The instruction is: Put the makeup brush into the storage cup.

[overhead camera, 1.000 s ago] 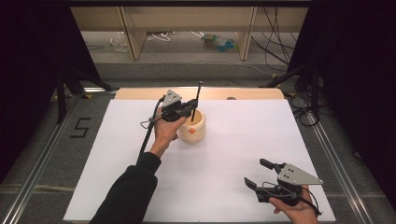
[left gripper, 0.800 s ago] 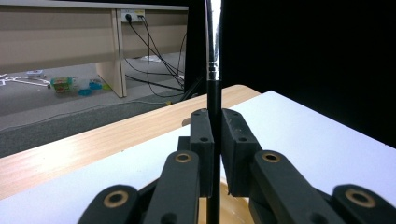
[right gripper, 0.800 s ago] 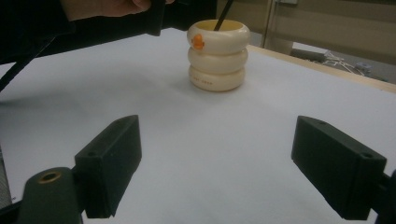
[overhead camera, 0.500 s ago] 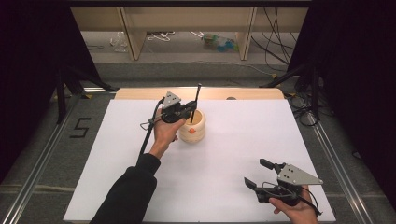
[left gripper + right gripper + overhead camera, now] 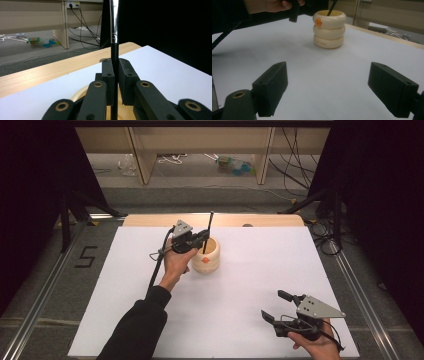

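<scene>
The left claw (image 5: 204, 236) was clenched on a brush (image 5: 114, 37) that stood upright, its lower end inside the cup (image 5: 207, 259) directly beneath; the right claw (image 5: 281, 307), released, sat well apart.

A cup (image 5: 206, 256) stands on the sheet (image 5: 250, 285) that covers the table (image 5: 150, 220), toward its far middle. A brush (image 5: 207, 231) stands upright in the cup. The left gripper (image 5: 199, 239) sits just left of the cup, over its rim. The right gripper (image 5: 277, 307) lies well apart, at the near right corner.
</scene>
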